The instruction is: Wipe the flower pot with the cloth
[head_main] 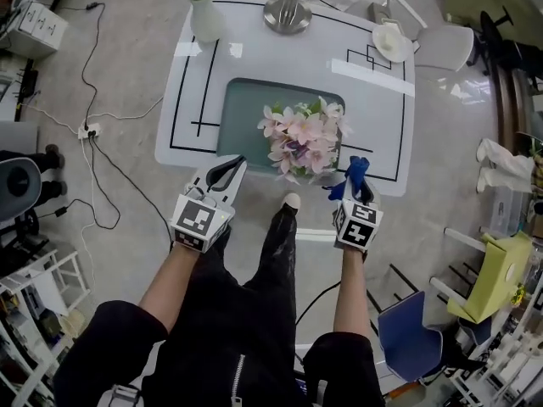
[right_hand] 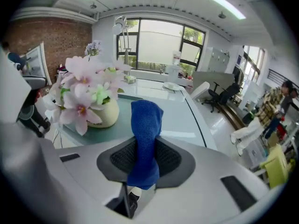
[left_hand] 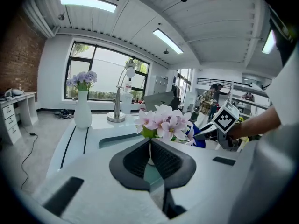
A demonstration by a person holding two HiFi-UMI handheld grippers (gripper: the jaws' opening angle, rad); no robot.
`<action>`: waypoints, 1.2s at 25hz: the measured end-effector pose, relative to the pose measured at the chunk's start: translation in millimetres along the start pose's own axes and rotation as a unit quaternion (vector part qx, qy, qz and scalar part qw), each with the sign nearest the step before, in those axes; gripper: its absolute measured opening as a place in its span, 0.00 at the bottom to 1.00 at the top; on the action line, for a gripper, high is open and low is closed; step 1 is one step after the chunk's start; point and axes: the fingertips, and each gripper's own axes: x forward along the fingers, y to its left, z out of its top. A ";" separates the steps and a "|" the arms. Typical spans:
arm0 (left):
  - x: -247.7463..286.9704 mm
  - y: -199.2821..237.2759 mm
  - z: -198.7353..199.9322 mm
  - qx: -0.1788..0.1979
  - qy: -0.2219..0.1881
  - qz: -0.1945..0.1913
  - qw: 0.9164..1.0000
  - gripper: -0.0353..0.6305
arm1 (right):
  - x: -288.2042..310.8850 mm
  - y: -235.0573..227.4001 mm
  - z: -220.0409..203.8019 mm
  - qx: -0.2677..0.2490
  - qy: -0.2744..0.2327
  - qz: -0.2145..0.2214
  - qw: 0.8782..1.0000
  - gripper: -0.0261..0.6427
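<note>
Flower pot [right_hand: 100, 115]: cream, filled with pink blossoms, standing on teal mat [head_main: 242, 113] on white bench [head_main: 280, 58]. Cloth [right_hand: 145, 134]: blue, just right of the pot, pinched upright in right gripper [head_main: 358, 185], jaws closed on it. Left gripper [head_main: 231, 168]: near the pot's left, jaws together, nothing between them.

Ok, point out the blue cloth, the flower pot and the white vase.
blue cloth [right_hand: 145, 141], right gripper view, middle of the upright fold
flower pot [right_hand: 105, 115], right gripper view, its bare cream wall
white vase [head_main: 205, 20], head view, its body
</note>
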 end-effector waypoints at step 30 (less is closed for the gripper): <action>44.1 -25.5 -34.0 -0.120 0.024 0.227 0.966 0.08 | 108.5 107.1 92.7 -0.520 0.007 0.433 0.736 0.18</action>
